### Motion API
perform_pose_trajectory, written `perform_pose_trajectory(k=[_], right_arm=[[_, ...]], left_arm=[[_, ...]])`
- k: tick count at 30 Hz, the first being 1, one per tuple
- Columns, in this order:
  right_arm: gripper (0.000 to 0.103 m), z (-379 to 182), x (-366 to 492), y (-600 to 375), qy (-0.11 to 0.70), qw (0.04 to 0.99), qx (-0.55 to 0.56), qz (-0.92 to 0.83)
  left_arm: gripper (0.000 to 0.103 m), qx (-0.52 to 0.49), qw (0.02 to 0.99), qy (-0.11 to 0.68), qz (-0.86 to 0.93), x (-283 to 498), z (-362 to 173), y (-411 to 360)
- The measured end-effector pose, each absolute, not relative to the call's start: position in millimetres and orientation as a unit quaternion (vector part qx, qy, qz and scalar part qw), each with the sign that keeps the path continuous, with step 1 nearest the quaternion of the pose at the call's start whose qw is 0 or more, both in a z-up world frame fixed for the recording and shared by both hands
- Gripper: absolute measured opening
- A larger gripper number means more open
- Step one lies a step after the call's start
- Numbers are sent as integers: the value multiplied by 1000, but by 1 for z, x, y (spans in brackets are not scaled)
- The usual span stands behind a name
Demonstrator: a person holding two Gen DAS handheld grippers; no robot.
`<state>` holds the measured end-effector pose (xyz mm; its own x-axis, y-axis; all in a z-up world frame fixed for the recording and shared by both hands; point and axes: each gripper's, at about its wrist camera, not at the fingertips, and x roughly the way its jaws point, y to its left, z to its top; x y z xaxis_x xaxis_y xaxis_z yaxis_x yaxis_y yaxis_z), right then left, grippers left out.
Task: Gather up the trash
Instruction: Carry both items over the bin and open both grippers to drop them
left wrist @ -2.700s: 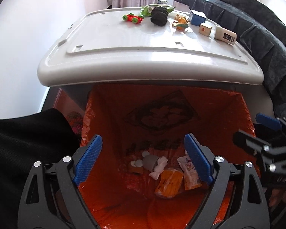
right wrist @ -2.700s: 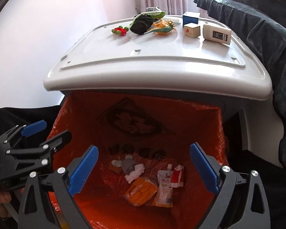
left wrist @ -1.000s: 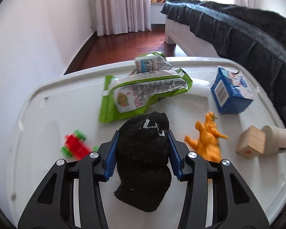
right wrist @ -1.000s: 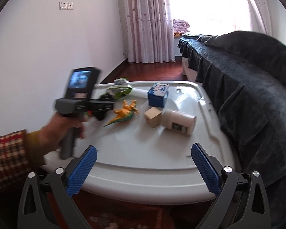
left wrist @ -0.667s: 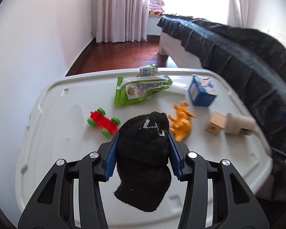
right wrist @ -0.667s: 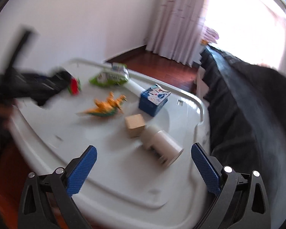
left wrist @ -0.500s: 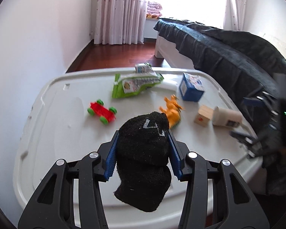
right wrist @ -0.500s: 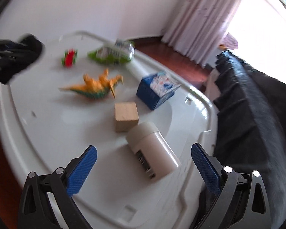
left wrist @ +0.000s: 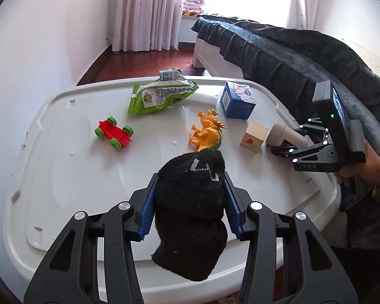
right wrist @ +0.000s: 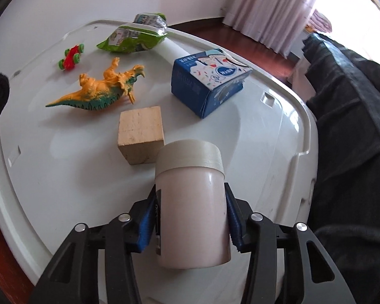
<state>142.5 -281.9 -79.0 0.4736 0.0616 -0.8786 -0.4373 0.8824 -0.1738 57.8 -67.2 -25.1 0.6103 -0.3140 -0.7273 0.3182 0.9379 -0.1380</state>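
Holding two items at once, I read the left gripper (left wrist: 188, 202) as clamped on a black sock (left wrist: 191, 212), its blue jaws pressed against both sides of the bundle. The sock's long axis runs along the fingers: the rolled end with grey stitching points forward, away from the camera, and the loose end hangs down toward the near edge of the white bench (left wrist: 63, 177). The sock is raised above the bench surface. I read the right gripper (right wrist: 190, 217) as clamped on a white jar (right wrist: 192, 202), jaws tight on its two flanks. The jar's long axis also lies along the fingers, with the cream lid end pointing forward toward a wooden block (right wrist: 140, 138), which sits just beside the lid. I cannot tell whether the jar touches the bench. Farther out on the bench I see an orange dinosaur (right wrist: 101, 88), a blue carton (right wrist: 207, 81), a green snack bag (left wrist: 162, 95) and a red toy car (left wrist: 114, 133). A dark blanket (right wrist: 354, 126) covers the bed on the right.
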Motion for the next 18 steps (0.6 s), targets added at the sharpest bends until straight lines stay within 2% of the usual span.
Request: perform_pose_trajectory(k=[10,18], right_arm=[[48,-43,97,-268,469,868,-107,122],[48,-1,2,-215,438,884,-71,146]], left_arm=[[47,5,899,396,-185,37,-15,-62],[47,-7,900,407,-158,-32,-24,-32]])
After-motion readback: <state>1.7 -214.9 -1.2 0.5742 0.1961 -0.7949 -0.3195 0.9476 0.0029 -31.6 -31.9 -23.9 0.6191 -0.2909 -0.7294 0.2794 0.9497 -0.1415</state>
